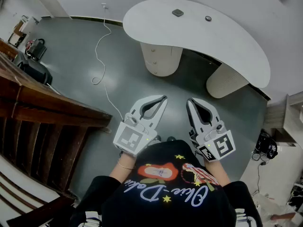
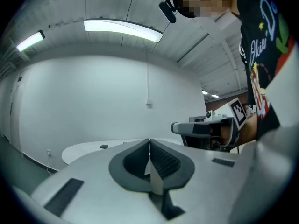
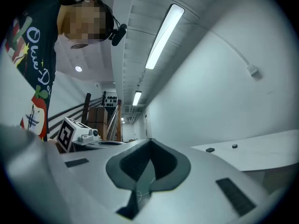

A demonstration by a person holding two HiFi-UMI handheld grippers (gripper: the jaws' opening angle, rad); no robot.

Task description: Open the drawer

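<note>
**Head view.** Both claws are held level in front of the person's torso, side by side and apart. I read the left claw (image 1: 164, 98) as clenched, tips together, with nothing between them. The right claw (image 1: 189, 101) is likewise clenched and empty. The white curved worktop (image 1: 222, 46) stands ahead of both tips, well apart from them. The drawer unit (image 1: 161, 59) is the rounded pedestal beneath the worktop, straight ahead of the left claw. Two small knobs show on its front, but I cannot make out the drawer seams. A second pedestal (image 1: 226, 81) stands ahead and to the right of the right claw. Two small dark objects (image 1: 177, 13) lie on the worktop. A white cable (image 1: 100, 56) runs over the floor to the left of the left claw, with a wooden railing (image 1: 52, 109) farther left.

**Left gripper view.** The dark pads meet along the centre line and grip nothing. The worktop surface lies beyond the tips and carries one dark object. The right claw shows to the right, level.

**Right gripper view.** The pads meet here too, and the claw is empty. The worktop lies ahead and to the right of the tips, with both dark objects on it. The left claw's marker cube shows to the left.
</note>
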